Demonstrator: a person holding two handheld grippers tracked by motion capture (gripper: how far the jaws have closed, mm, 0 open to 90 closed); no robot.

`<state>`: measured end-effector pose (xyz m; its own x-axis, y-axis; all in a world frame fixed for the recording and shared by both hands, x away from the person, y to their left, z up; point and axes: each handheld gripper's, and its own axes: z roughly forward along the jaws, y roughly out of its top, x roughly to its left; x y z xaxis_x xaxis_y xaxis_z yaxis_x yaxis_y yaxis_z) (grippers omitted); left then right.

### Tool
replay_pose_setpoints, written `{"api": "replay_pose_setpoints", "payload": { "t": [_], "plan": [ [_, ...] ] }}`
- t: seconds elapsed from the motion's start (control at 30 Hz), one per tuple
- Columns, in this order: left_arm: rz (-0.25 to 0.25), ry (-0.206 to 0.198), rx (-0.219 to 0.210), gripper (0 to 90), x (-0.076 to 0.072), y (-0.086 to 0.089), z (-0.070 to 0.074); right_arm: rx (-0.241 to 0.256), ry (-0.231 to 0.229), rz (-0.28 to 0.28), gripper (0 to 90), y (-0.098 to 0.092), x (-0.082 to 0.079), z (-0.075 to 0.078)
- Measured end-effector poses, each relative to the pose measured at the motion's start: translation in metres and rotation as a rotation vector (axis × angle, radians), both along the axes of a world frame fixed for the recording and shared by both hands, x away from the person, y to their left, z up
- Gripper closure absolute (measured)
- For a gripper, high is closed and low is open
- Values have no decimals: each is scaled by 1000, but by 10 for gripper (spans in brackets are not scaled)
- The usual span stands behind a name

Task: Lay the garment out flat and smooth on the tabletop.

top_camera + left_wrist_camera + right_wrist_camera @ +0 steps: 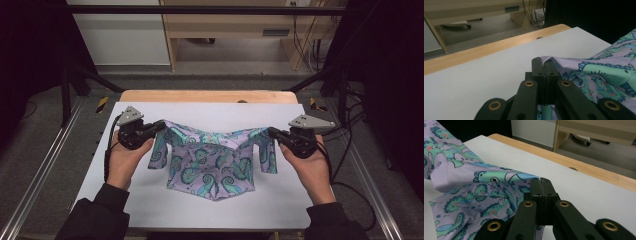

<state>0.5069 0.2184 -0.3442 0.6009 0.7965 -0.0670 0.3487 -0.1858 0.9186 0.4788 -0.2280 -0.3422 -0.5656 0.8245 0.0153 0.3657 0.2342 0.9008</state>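
Shirt: a small purple top with green sea-creature pictures. It sits in the middle of the white table, partly lifted at its top corners, with its bottom part lying on the table.

Shirt's long way: the top edge runs side to side, from one claw to the other. The body hangs toward the person and ends in a point near the front.

Left gripper: its two jaws are pressed together on the shirt's left top corner. In the left gripper view a bit of purple cloth peeks out right at the tips.

Right gripper: its jaws are squeezed together on the shirt's right top corner. In the right gripper view the cloth goes in between the tips.

Which way the shirt lies: it is between the two claws. Each claw points inward at it, so the cloth spreads away from each claw toward the other one.

Which hand is nearer: both look about the same, one at each end.

Sleeves: both droop down, one just inside each claw.

Next move, my guess: both hands must go together and stay level, or the top edge will sag or twist.
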Motion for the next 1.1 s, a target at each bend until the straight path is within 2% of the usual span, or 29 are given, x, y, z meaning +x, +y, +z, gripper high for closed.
{"api": "replay_pose_setpoints", "payload": {
  "t": [0.13, 0.3, 0.5, 0.73, 0.97, 1.1],
  "plan": [
    [19, -16, -11, 898, -1, -3, 3, 23, -17, -28, 900, 0, 1, 5],
    [35, -45, -16, 898, -4, -6, 12, 28, -54, -65, 900, 4, -3, 17],
    [31, -69, -21, 898, -9, -7, 25, 46, -78, -82, 900, 6, -6, 31],
    [32, -88, -15, 899, -14, -6, 33, 74, -94, -88, 900, 7, -10, 42],
    [31, -118, -14, 898, -22, -6, 61, 95, -125, -94, 900, 5, -20, 62],
    [35, -101, 2, 898, -14, -10, 67, 71, -131, -108, 900, 4, -19, 73]
  ]
}}
